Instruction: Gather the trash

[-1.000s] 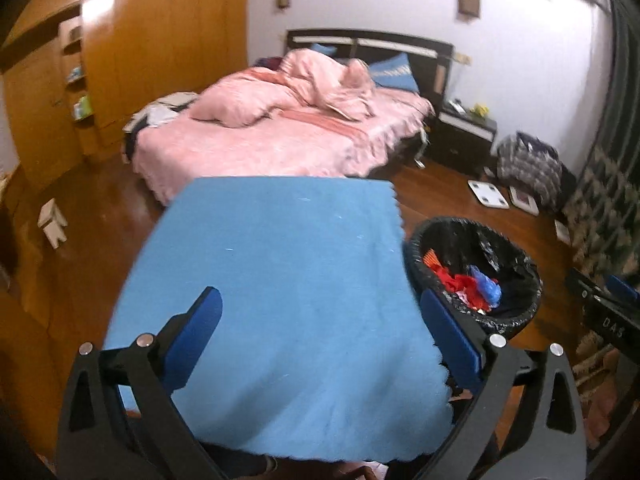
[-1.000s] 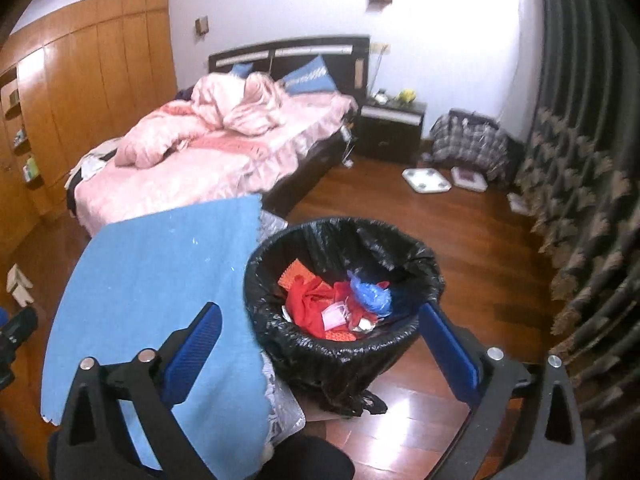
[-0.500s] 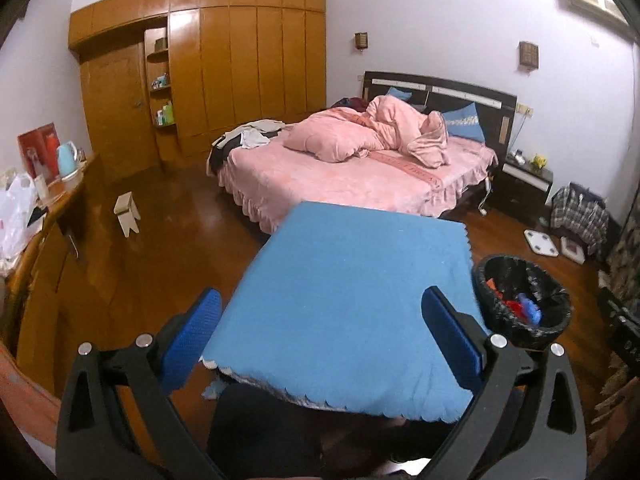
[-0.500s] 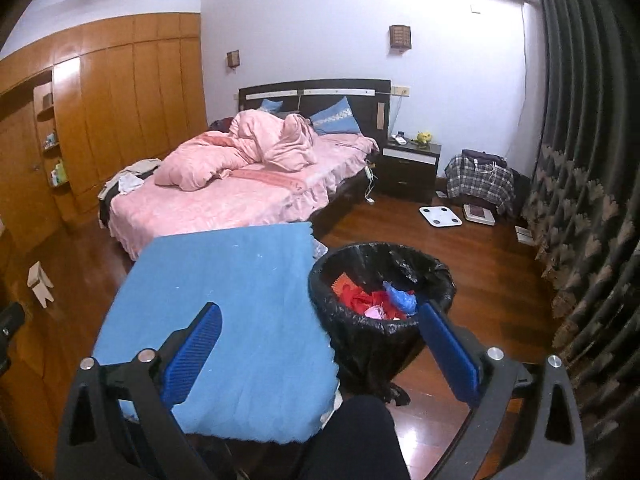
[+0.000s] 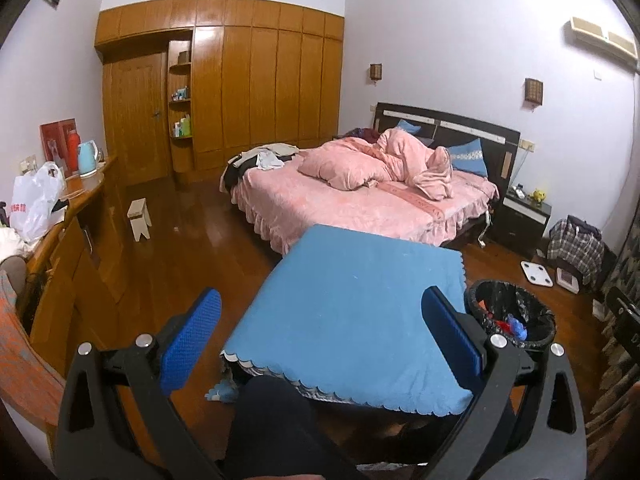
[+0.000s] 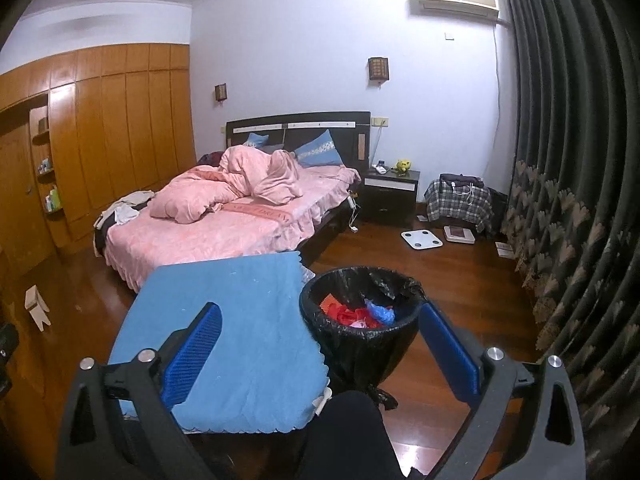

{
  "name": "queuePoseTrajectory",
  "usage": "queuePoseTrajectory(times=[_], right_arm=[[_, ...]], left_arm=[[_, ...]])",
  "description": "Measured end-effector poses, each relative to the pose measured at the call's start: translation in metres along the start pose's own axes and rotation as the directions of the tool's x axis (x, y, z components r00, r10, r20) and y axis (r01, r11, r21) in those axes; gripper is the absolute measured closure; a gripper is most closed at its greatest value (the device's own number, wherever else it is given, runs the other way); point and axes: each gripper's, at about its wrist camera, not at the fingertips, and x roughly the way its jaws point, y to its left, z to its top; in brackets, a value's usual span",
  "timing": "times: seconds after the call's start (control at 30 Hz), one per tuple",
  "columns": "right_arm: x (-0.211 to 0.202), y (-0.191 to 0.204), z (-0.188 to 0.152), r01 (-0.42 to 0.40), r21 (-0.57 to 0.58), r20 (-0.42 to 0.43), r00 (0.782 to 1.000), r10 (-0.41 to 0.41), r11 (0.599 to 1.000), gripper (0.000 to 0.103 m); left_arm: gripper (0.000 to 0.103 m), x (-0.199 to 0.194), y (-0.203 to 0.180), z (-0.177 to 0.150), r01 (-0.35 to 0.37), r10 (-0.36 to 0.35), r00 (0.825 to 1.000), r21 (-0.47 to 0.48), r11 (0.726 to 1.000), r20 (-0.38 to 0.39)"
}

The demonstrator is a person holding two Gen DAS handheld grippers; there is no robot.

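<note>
With both my jaws apart and empty, I risk knocking over the bin (image 6: 360,320) beside the tabletop (image 6: 240,320).

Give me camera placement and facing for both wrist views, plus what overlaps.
Left wrist: on the left gripper, held high, facing across the blue-covered table toward the bed and wardrobe; both blue fingers open, dark leg below.
Right wrist: on the right gripper, facing the black-lined trash bin and curtain; fingers open, dark leg below.
Shared: table, bin, bed, nightstand, white scale.
</note>
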Motion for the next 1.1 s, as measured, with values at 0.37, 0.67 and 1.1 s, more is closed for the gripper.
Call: queuePoseTrajectory(times=[0.37, 0.67, 1.1], right_arm=[[-0.021, -0.006, 0.0, -0.004, 0.024, 0.045, 0.999, 0.003, 1.0, 0.006], [-0.028, -0.008, 0.003, -0.005, 0.025, 0.064, 0.998, 0.003, 1.0, 0.006], [-0.025, -0.013, 0.002, 0.009, 0.044, 0.05, 0.999, -0.011, 0.999, 0.006]], left_arm=[[0.006, -0.017, -0.019, -0.008, 0.064, -0.065, 0.998, 0.054, 0.996, 0.018], [0.006, -0.022, -0.025, -0.007, 0.052, -0.054, 0.998, 0.057, 0.997, 0.042], [0.006, -0.023, -0.023, -0.004, 0.032, -0.035, 0.998, 0.053, 0.998, 0.052]])
